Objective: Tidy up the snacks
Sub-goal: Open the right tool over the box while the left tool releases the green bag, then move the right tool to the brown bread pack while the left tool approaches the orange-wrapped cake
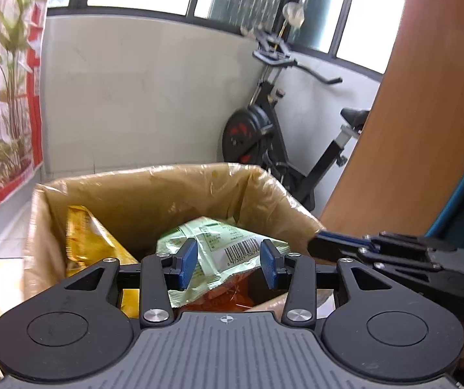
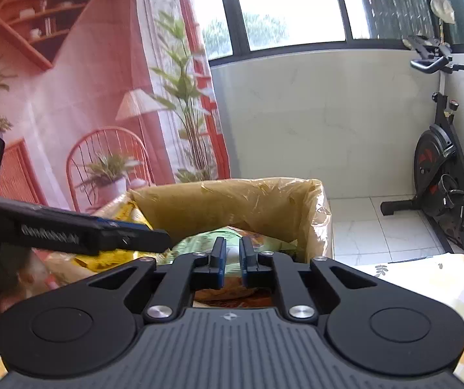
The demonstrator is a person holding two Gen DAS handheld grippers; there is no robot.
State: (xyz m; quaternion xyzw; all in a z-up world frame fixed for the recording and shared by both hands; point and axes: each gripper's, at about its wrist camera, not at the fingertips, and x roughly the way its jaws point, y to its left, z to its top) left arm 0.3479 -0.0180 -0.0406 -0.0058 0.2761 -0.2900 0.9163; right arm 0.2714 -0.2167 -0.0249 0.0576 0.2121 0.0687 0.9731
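green snack bag (image 1: pixel 219 253) — lies on top inside the lined cardboard box (image 1: pixel 141 194), beside a yellow bag (image 1: pixel 86 243). light, crinkly, slippery film; best pinched at a sealed edge. left tongs (image 1: pixel 228 264) parted, pads clear of it; right tongs (image 2: pixel 232 261) closed, empty. box walls hem the sides — open room only above.

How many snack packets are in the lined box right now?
3 visible in the box: yellow packet at its left, green packet in the middle, orange packet beneath the green one. More may be hidden underneath.
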